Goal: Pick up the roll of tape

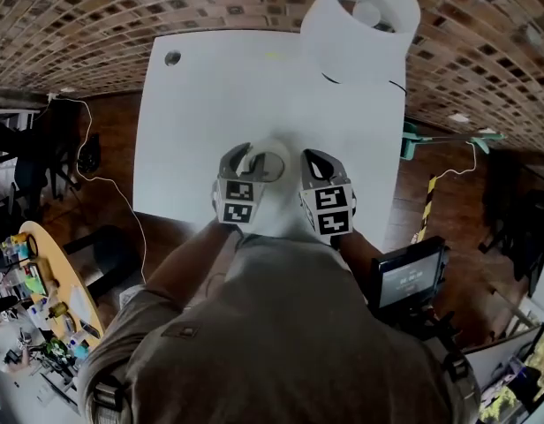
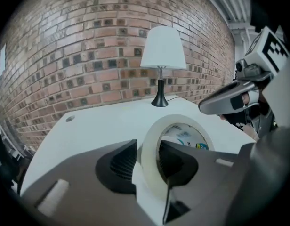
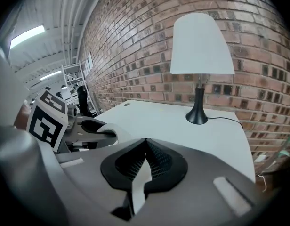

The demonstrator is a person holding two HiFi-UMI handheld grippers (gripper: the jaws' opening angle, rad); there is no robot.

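Observation:
The roll of tape (image 2: 153, 142), pale and translucent with a printed core, stands on edge between the jaws of my left gripper (image 2: 147, 157). One jaw is inside its hole and the other outside, pressing its wall. From the head view the tape (image 1: 272, 164) shows at the tip of the left gripper (image 1: 251, 162), near the white table's (image 1: 210, 104) front edge. My right gripper (image 1: 314, 162) hovers just to the right of it, shut (image 3: 146, 147) with nothing in it. The underside of the roll is hidden.
A white-shaded lamp (image 1: 360, 25) on a black stem (image 2: 159, 98) stands at the table's far right, its cord trailing off that side. A small round grommet (image 1: 172, 57) is at the far left corner. A brick wall runs behind the table.

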